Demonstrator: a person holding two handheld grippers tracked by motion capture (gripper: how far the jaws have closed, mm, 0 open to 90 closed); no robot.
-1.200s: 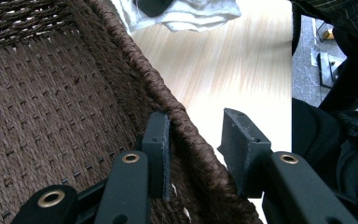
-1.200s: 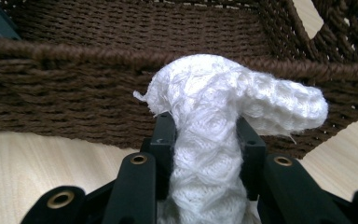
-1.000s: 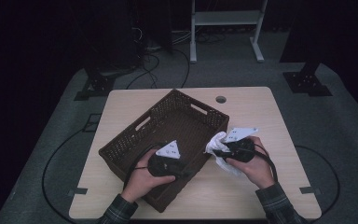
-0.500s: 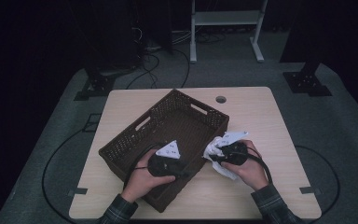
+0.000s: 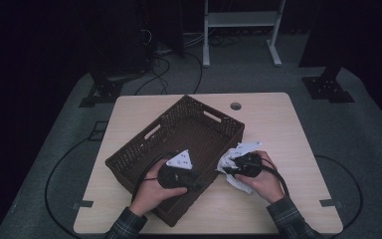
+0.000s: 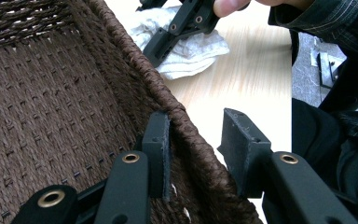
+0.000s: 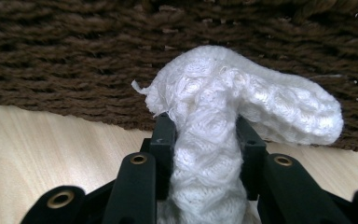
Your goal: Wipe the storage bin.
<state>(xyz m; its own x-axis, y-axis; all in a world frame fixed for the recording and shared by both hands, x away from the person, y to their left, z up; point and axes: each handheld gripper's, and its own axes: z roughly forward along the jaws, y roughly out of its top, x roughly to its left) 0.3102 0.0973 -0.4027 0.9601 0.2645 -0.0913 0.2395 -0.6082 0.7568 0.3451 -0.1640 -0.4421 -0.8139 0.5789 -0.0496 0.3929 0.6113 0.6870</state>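
A person stands at the wooden table (image 5: 278, 124) with a tool in each hand. The left gripper (image 6: 198, 144) straddles the near wall of the dark woven basket (image 5: 179, 134): one jaw sits flat against the inside of the weave, the other stands just clear of the rim outside, so I cannot tell whether it truly grips. The right gripper (image 7: 205, 135) is pinched tight around a fold of the white cloth (image 7: 228, 107), which bulges out above the jaws. That cloth lies on the tabletop just beside the basket's right-hand wall.
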